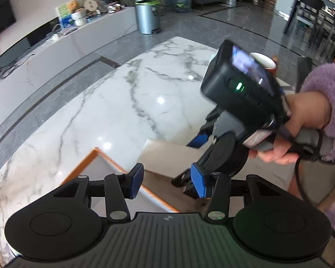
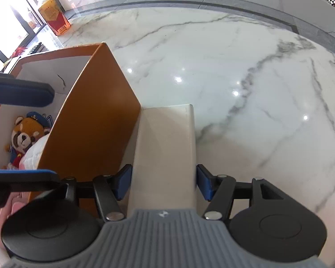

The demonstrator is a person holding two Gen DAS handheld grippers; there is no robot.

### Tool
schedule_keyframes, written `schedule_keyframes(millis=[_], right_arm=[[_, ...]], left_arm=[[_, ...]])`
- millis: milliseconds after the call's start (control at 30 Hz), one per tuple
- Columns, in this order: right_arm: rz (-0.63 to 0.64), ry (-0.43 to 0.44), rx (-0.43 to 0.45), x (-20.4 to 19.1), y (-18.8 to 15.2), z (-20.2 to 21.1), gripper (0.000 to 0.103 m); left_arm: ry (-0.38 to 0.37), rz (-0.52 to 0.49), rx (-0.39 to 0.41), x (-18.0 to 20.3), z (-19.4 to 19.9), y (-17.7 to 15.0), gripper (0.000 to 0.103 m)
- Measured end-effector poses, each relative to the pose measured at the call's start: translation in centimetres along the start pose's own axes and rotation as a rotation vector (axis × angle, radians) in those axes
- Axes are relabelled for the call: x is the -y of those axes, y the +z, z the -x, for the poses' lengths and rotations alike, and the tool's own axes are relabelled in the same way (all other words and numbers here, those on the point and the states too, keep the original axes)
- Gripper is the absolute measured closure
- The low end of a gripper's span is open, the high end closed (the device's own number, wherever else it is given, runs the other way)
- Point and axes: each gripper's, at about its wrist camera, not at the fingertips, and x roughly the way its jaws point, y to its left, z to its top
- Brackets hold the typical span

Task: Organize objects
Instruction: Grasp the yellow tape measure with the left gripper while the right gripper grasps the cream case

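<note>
1. We see an orange box (image 2: 93,120) on the marble table (image 2: 234,78); its white inside already holds a plush bear (image 2: 25,135) and something white and quilted, so we take it as the collecting place for the tidy-up.
2. Beside the box's outer wall stands a cream flap (image 2: 165,147), touching or nearly touching it; we judge it belongs to the box, though its join is hidden.
3. The right gripper (image 2: 164,184) straddles that flap, a blue pad at each edge; no earlier picture is given, and we cannot tell whether the pads press or merely flank it; the straddle suggests folding or steadying the flap.
4. The left gripper (image 1: 167,182) hangs over the box's rim with jaws partly apart and nothing between them, probably waiting its turn.
5. The person's hand (image 1: 301,131) in a purple sleeve carries the right tool, which blocks the table's far side; the box's lower contents are cut off.
</note>
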Motion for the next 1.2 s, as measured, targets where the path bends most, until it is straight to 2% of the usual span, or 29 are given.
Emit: schedule_keyframes(millis=[167,267,333,400,500,633,733,833,1067,1133,1200], right_arm=[[-0.029,-0.033,0.033,2.3,-3.3,3.6,0.040],[-0.085,-0.046,0.036,4.4,-6.2,5.2,0.040],[-0.134,-0.050,0.042,5.5,-8.0,5.7,0.040],[-0.188,-0.055,0.061,6.4,-9.9,6.3,0.040],[-0.250,-0.065,0.087,7.2,-12.5,6.8,0.040],[-0.273,-0.075,0.126,7.7,-14.2,7.0,0.040],[-0.294,-0.057,0.144,8.4,-14.8,6.8,0.040],[-0.295,-0.067,0.149,8.9,-14.9,6.4,0.040],[-0.290,-0.066,0.140,9.2,-15.1,5.9,0.040],[-0.287,-0.072,0.140,9.2,-15.0,5.8,0.040],[-0.282,-0.076,0.137,9.3,-15.0,5.6,0.039]], left_arm=[[-0.038,-0.072,-0.045,2.9,-1.3,0.8,0.048],[-0.067,-0.120,-0.121,4.8,-3.2,1.1,0.048],[-0.048,-0.115,-0.169,5.9,-4.6,1.3,0.048],[-0.027,-0.072,-0.210,6.8,-6.0,1.5,0.047],[0.019,0.052,-0.279,7.2,-8.4,2.1,0.041],[0.076,0.227,-0.358,6.4,-11.2,2.3,0.041],[0.126,0.309,-0.404,5.9,-12.6,2.2,0.036],[0.158,0.359,-0.439,5.5,-13.8,1.9,0.036],[0.185,0.428,-0.448,5.2,-15.3,1.3,0.033],[0.165,0.463,-0.447,4.9,-15.3,1.2,0.033],[0.164,0.449,-0.445,4.8,-15.2,1.2,0.035]])
